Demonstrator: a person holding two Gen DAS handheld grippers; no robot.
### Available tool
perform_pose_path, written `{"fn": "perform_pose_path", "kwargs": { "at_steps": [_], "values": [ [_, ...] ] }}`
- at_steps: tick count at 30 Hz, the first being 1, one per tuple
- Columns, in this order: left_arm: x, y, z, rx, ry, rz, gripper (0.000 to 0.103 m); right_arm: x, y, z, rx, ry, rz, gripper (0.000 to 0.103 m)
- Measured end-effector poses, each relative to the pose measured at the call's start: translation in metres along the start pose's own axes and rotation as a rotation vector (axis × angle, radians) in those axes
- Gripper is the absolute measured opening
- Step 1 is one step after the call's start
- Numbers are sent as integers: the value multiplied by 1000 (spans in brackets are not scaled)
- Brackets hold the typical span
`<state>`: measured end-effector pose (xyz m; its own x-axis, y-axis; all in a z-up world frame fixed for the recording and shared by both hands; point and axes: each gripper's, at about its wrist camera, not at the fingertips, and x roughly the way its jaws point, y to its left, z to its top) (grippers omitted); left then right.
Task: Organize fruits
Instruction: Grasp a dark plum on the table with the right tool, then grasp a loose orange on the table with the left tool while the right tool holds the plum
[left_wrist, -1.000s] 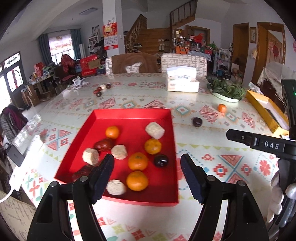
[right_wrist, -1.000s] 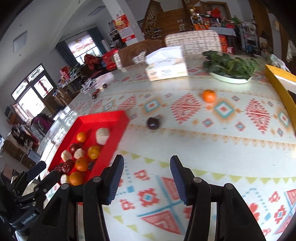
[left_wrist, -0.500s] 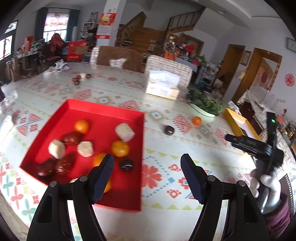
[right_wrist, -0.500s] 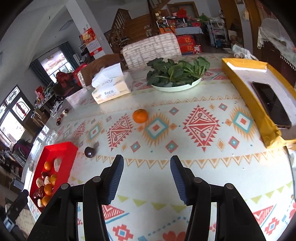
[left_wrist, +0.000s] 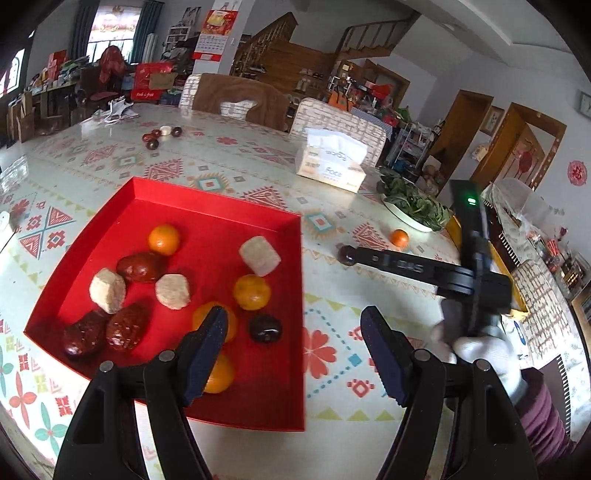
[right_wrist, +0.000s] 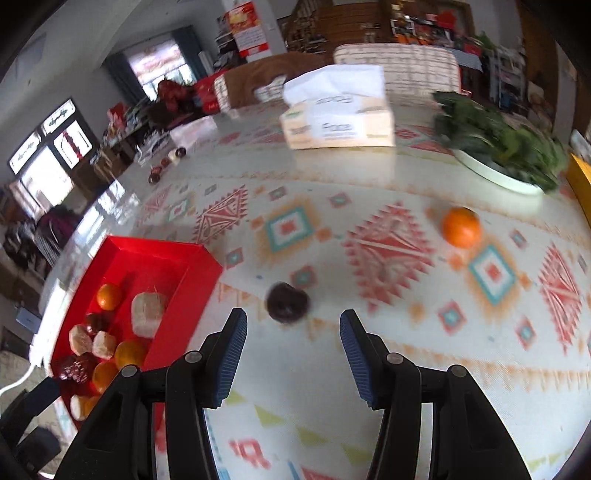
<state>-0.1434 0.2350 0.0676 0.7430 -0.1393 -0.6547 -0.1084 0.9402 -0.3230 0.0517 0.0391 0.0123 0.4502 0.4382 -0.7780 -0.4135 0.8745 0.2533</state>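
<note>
A red tray (left_wrist: 207, 206) holds several oranges, brown-red fruits, pale blocks and a dark round fruit (left_wrist: 265, 328). It also shows at the left of the right wrist view (right_wrist: 173, 254). My left gripper (left_wrist: 293, 350) is open and empty above the tray's near right corner. A dark round fruit (right_wrist: 287, 302) lies on the table right of the tray, just ahead of my open, empty right gripper (right_wrist: 293, 354). A loose orange (right_wrist: 461, 227) lies further right. In the left wrist view the right gripper's tip (left_wrist: 354, 256) reaches that dark fruit (left_wrist: 345, 254).
A tissue box (right_wrist: 338, 122) and a plate of greens (right_wrist: 502, 155) stand at the back. A yellow box (left_wrist: 480, 251) is on the right. A few small fruits (left_wrist: 159, 136) lie far left on the patterned tablecloth.
My right gripper has swung left and down from facing the orange and greens to close on the dark fruit beside the tray. My left gripper drifted slightly; both stay open.
</note>
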Motion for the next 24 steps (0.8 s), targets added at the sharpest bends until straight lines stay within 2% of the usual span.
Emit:
{"fn": "perform_pose_path", "kwargs": {
  "at_steps": [3,6,8,13,18,24],
  "values": [
    [-1,10,2,-14,1,0,74,15,9,3,-29,24,-30,55],
    [-1,16,3,-22,0,3,74,22,13,2,-51,25,-76,42],
    [-1,18,4,-23,2,4,74,22,13,1,-58,22,-107,30],
    [0,15,5,-3,2,8,74,8,1,-1,-19,-3,-80,28],
    [1,-4,12,60,-3,13,74,-33,-27,-15,8,-74,-85,28],
    [25,-48,41,111,24,-67,77,-82,-83,-40,116,-151,-94,28]
  ]
}}
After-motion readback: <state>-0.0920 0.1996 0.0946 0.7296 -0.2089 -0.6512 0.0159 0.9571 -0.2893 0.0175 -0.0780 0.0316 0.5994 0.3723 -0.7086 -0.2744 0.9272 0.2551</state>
